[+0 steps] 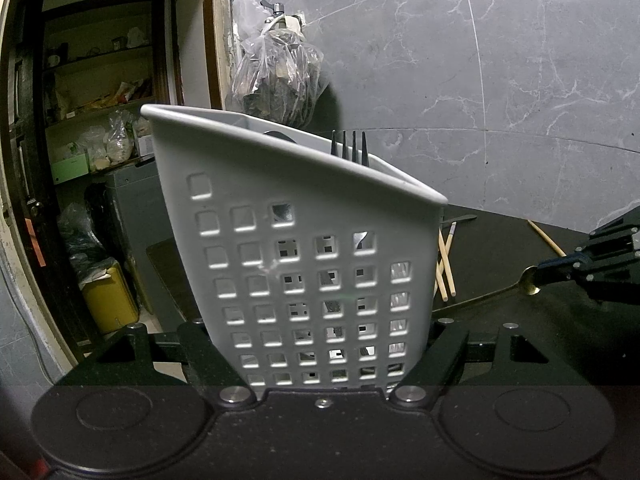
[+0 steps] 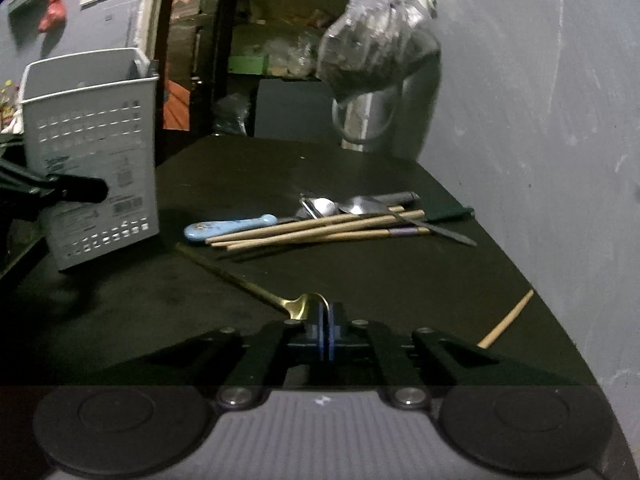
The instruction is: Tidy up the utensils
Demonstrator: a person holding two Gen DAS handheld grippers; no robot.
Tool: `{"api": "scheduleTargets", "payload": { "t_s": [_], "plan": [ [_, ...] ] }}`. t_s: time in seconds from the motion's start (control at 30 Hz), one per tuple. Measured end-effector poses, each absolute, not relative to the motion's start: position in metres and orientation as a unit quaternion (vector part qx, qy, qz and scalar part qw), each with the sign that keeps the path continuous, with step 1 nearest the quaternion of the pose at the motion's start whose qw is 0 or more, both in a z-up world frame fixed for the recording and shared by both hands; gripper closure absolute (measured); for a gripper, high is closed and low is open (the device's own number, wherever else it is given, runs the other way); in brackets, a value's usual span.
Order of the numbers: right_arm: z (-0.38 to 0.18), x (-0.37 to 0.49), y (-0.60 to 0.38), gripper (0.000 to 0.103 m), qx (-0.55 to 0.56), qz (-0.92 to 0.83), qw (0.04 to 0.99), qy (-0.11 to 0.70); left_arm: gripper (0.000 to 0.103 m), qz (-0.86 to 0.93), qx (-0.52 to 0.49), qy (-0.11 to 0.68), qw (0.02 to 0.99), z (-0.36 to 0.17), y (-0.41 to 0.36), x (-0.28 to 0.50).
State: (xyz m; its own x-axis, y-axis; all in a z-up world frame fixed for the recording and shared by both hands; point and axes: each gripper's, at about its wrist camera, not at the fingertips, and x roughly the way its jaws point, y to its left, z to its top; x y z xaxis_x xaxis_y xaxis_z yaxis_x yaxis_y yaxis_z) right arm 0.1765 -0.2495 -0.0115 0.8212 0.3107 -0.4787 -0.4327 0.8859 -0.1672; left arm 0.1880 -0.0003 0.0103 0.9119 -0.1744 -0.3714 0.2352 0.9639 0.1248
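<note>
Beside the one white caddy [image 2: 92, 152] lay three metal spoons: one gold spoon [image 2: 304, 306] and two silver spoons [image 2: 340, 205]; one blue spoon [image 2: 228, 226]; one black fork [image 1: 349, 146] stood inside it.

The left tongs [image 1: 326, 344] are matte black, with angular linkage arms pinned by silver screws, and two round black discs flank the housing. The right tongs [image 2: 326, 322] match (same black links, same silver screws) but carry blue pads [image 2: 320, 330] and a grey ribbed housing with a small white mark.

Printed labels on the caddy [image 2: 96, 168] seem unreadable.
</note>
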Motion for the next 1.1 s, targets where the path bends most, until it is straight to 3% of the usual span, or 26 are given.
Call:
{"api": "scheduleTargets", "payload": {
  "t_s": [0.23,1.1],
  "plan": [
    [-0.017,0.157,-0.229,0.102,-0.210,0.225,0.931,0.193,0.025,-0.105,0.084,0.182,0.974,0.010,0.000,0.188],
    [-0.015,0.196,-0.198,0.097,-0.249,0.295,0.893,0.231,0.026,-0.105,0.083,0.182,0.974,0.010,0.000,0.188]
  ]
}}
